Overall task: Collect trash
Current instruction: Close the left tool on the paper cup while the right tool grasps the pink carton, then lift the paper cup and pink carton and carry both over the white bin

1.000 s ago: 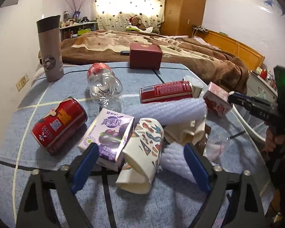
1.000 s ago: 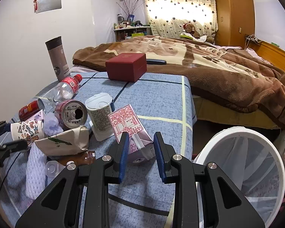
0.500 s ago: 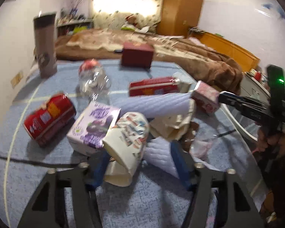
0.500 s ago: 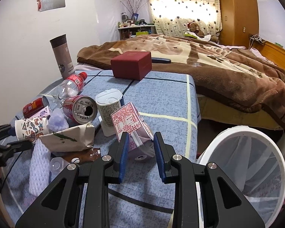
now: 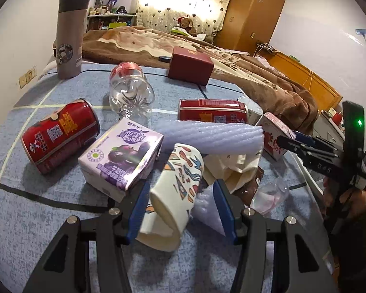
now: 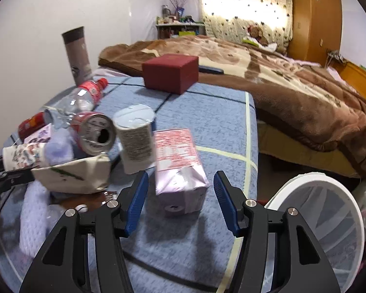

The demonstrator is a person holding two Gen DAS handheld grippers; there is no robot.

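Trash lies heaped on the blue-covered counter (image 5: 24,200) in front of us. Nearest our left gripper (image 5: 180,210) is a patterned paper cup (image 5: 175,193), lying on its side with its open mouth toward us; the cup sits between the blue pads, the left pad against its wall, the right pad standing a little off, so the jaws are partly spread and not clamped. Just beside the cup lies a purple drink carton (image 5: 122,156), and past that a red can (image 5: 58,134) on its side. A white foam sleeve (image 5: 214,134) rests across the heap behind the cup, with a clear plastic bottle (image 5: 130,92) and a second red can (image 5: 212,111) farther back.

Our right gripper (image 6: 180,202) is spread wide around a pink drink carton (image 6: 180,166), touching neither side of it. A white bin (image 6: 329,219) stands off the counter's edge to the right. A maroon box (image 6: 170,73) and a grey flask (image 6: 76,53) stand at the far side.
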